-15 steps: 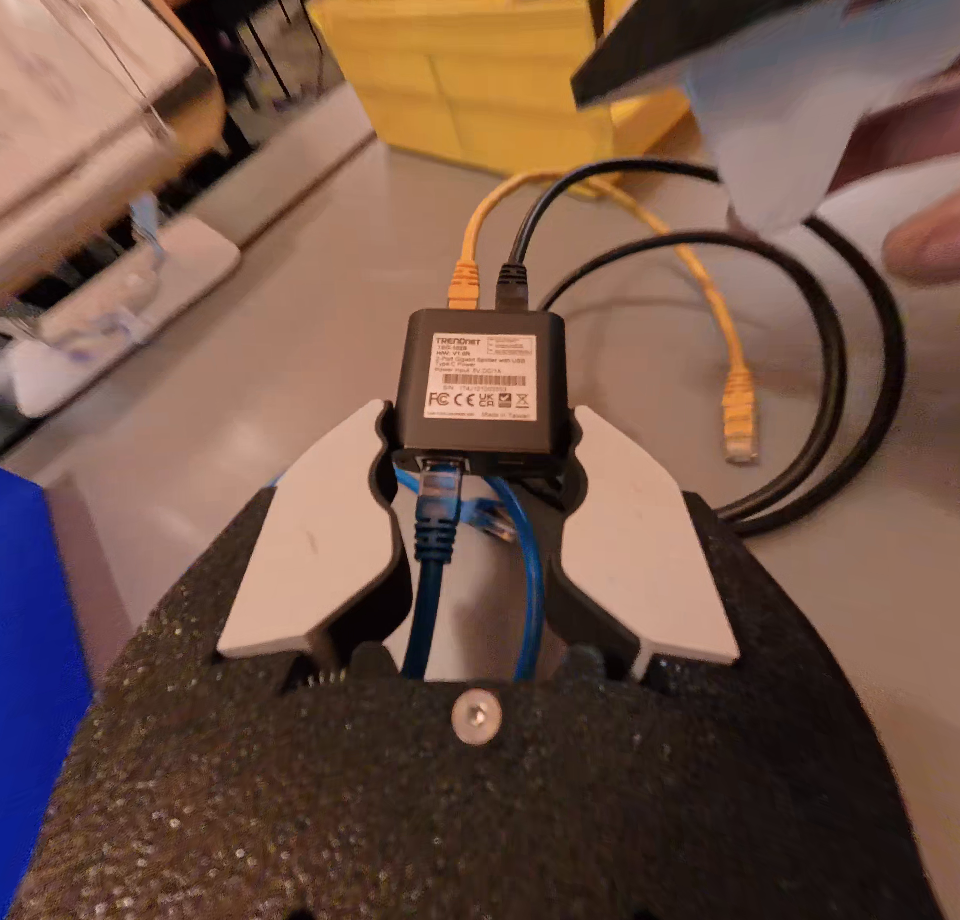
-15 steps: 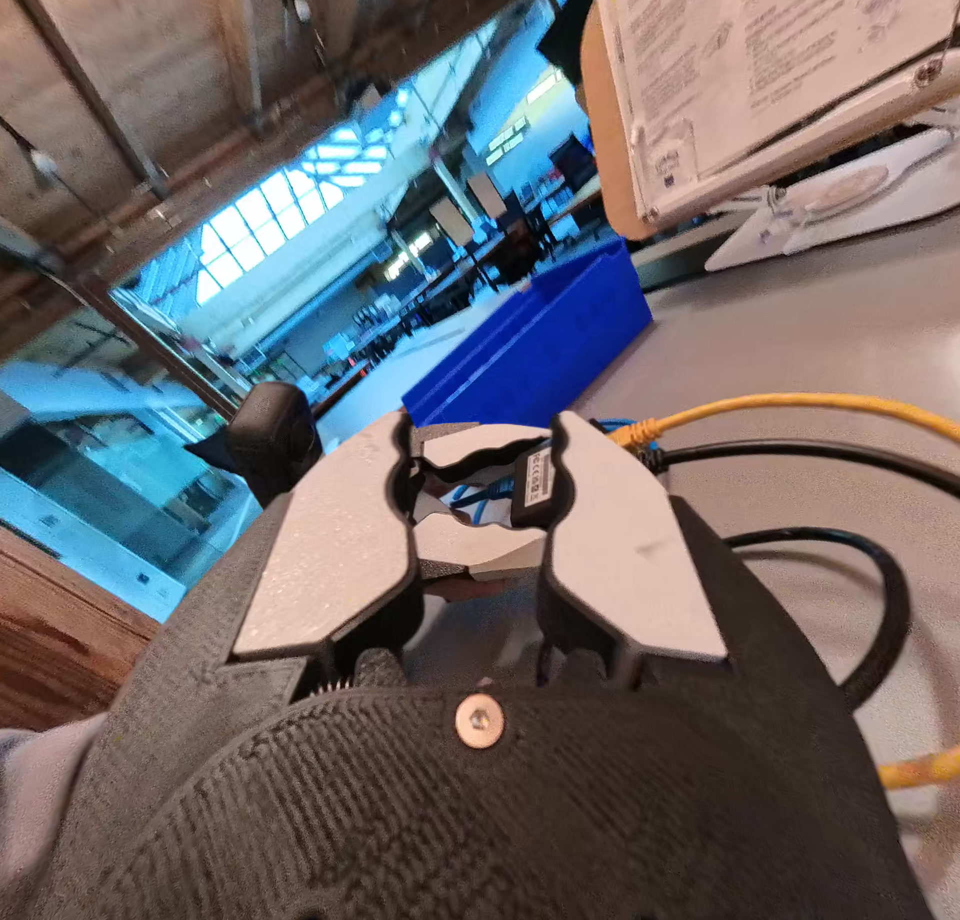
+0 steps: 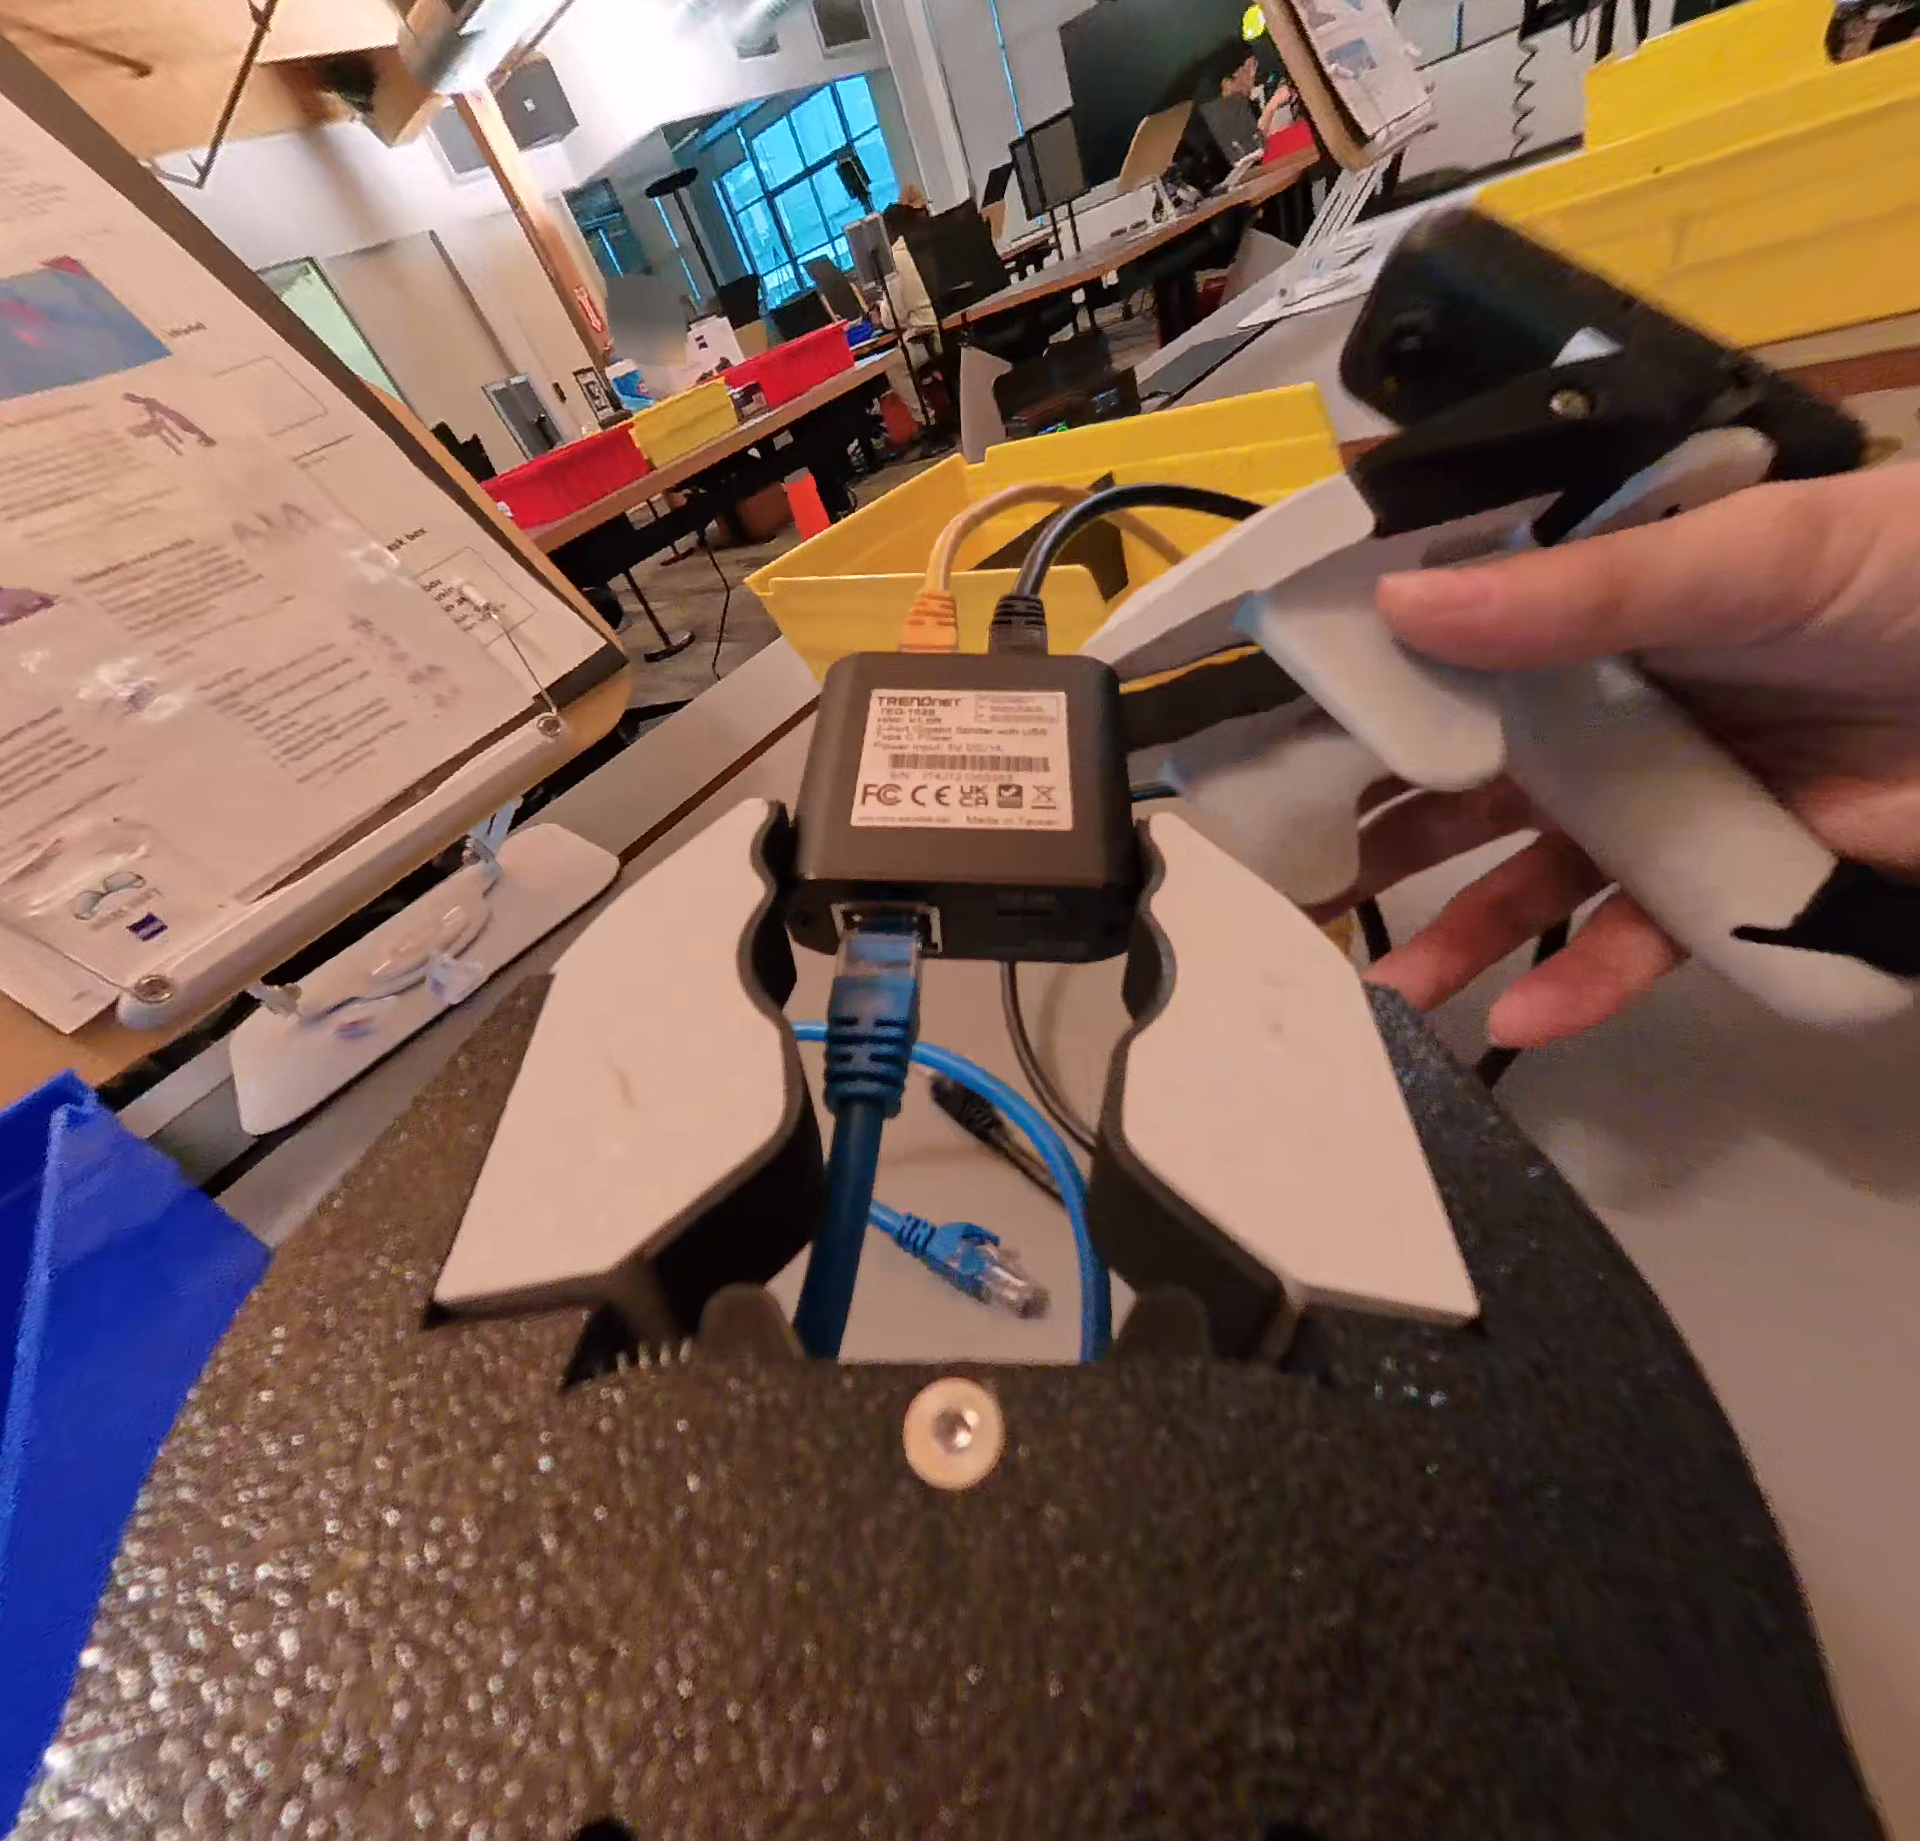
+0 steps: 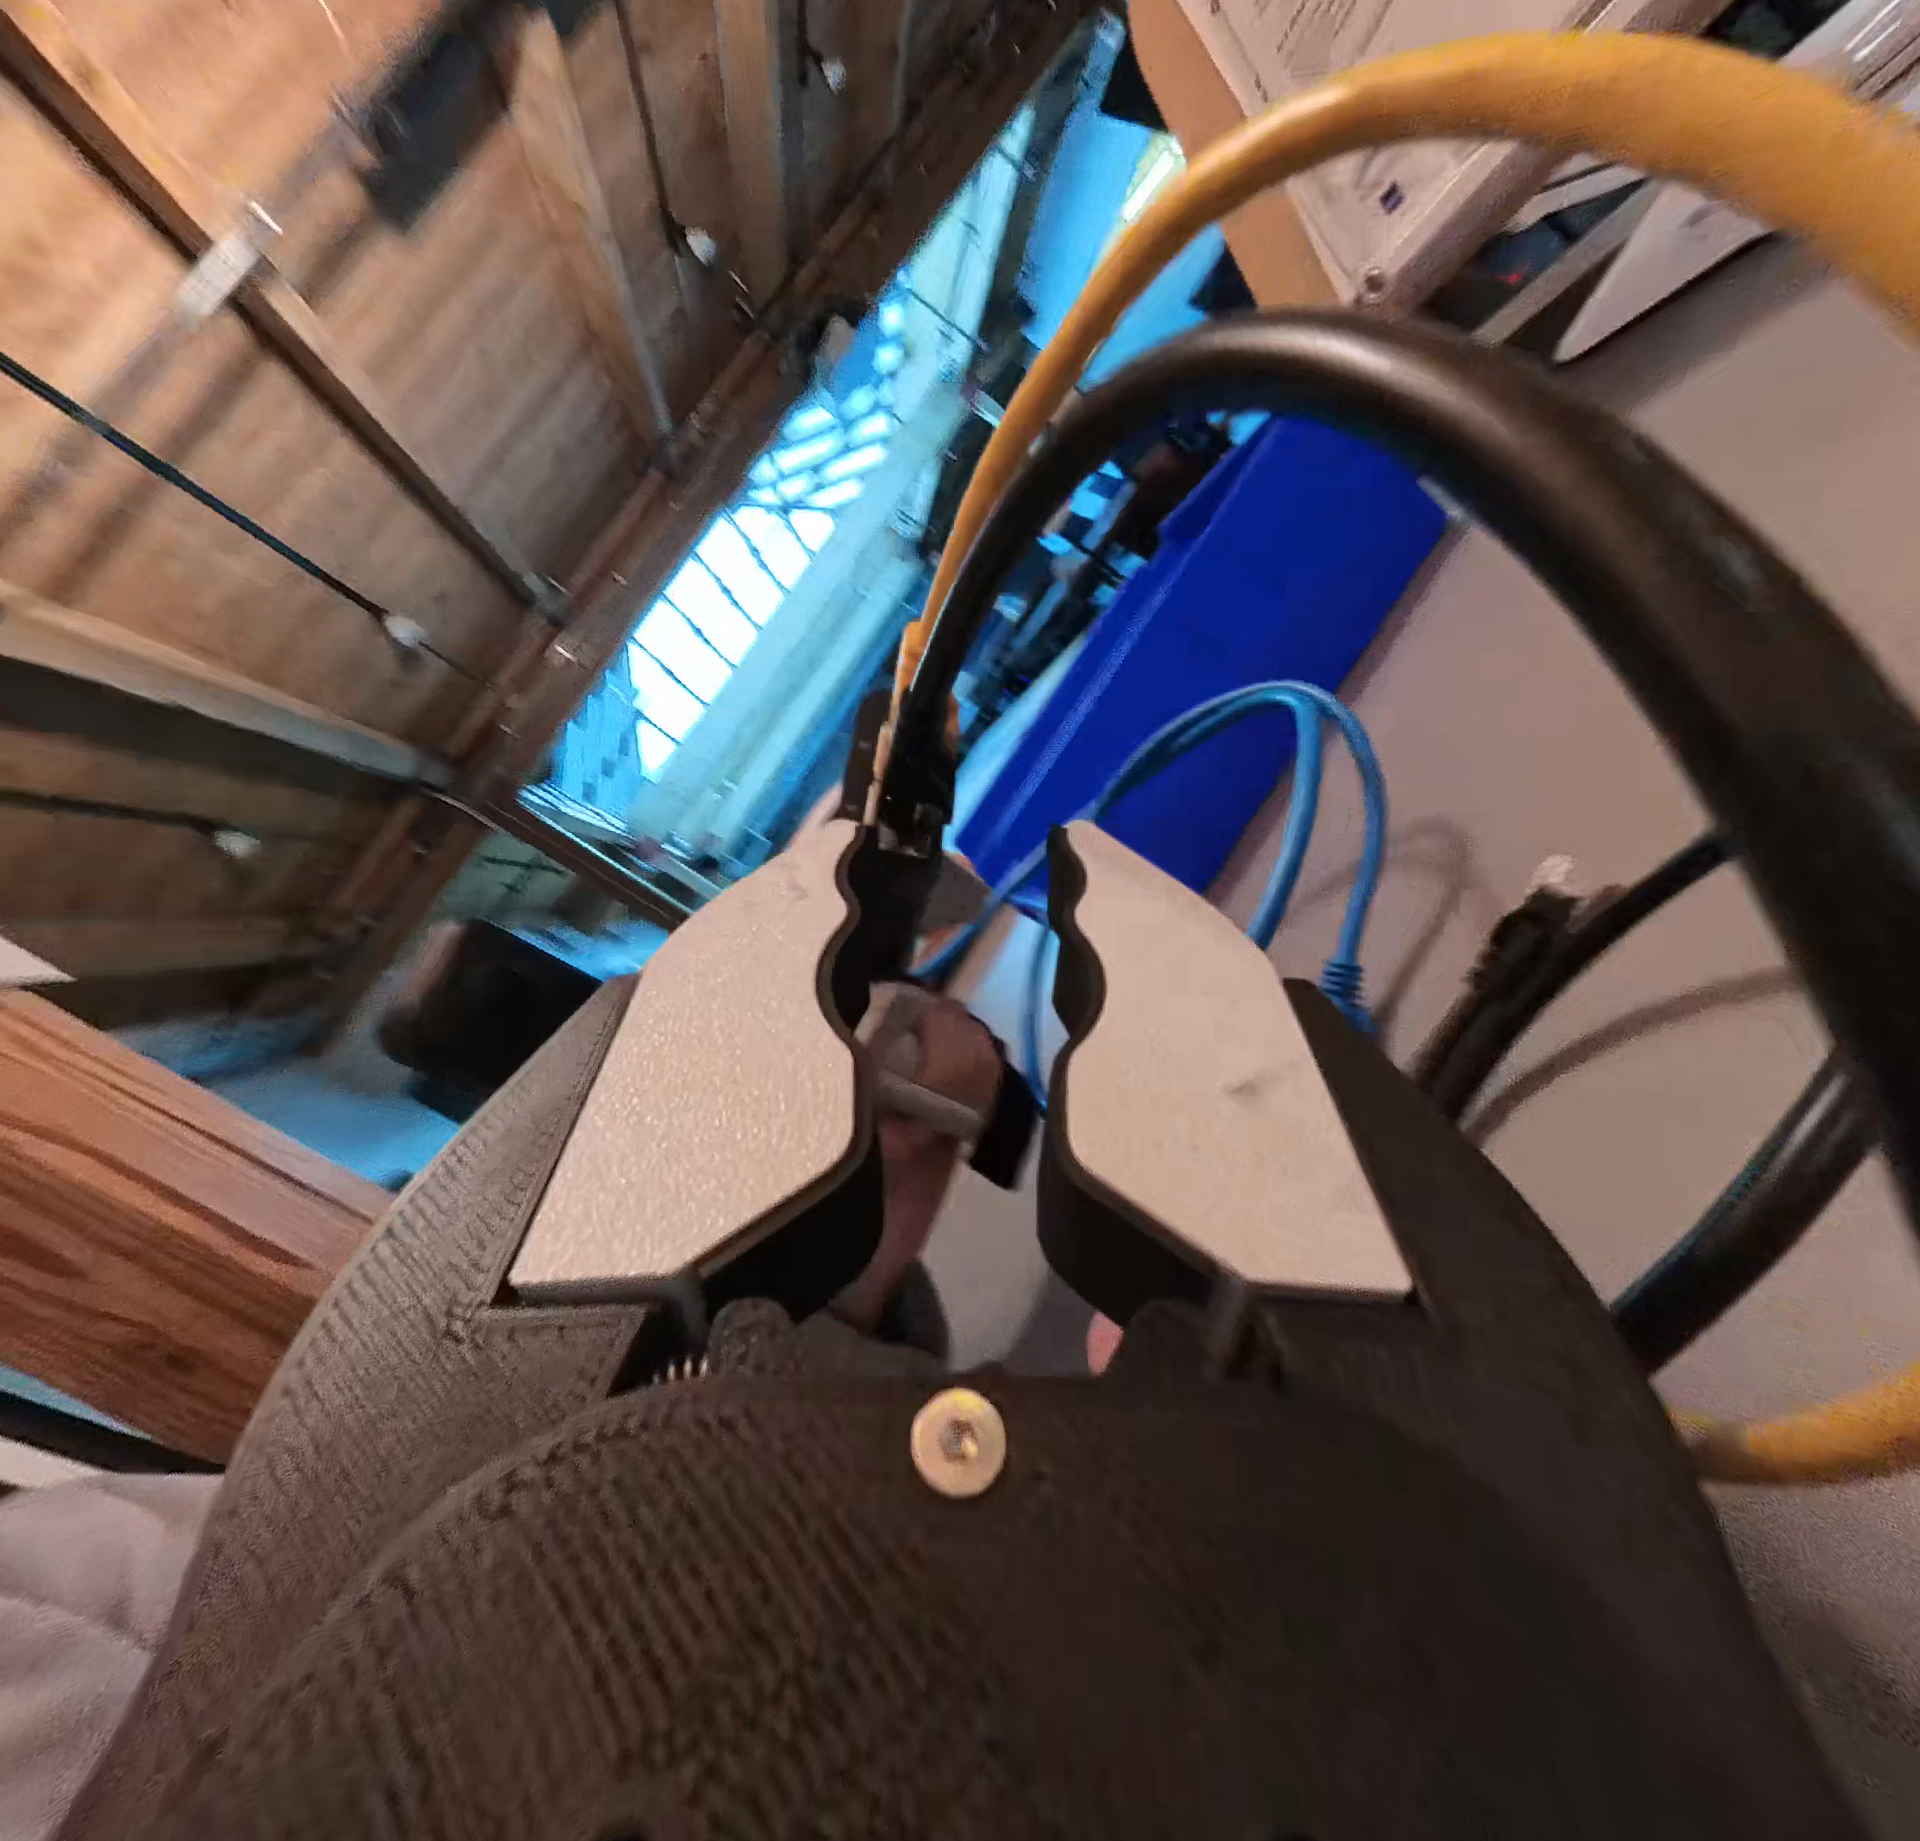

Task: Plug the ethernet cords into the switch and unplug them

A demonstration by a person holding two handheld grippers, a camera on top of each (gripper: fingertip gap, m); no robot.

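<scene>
While the left hand-held gripper [image 3: 961, 861] is clamping the boxy black switch [image 3: 961, 783] above the smooth grey counter [image 3: 1714, 1272], the right hand-held gripper [image 4: 951, 856] is gaping around the black cord [image 4: 1558, 482].

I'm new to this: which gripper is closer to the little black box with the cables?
Left. The left gripper clamps the black box between its fingers. The right gripper is open beside it, at the black plug.
</scene>
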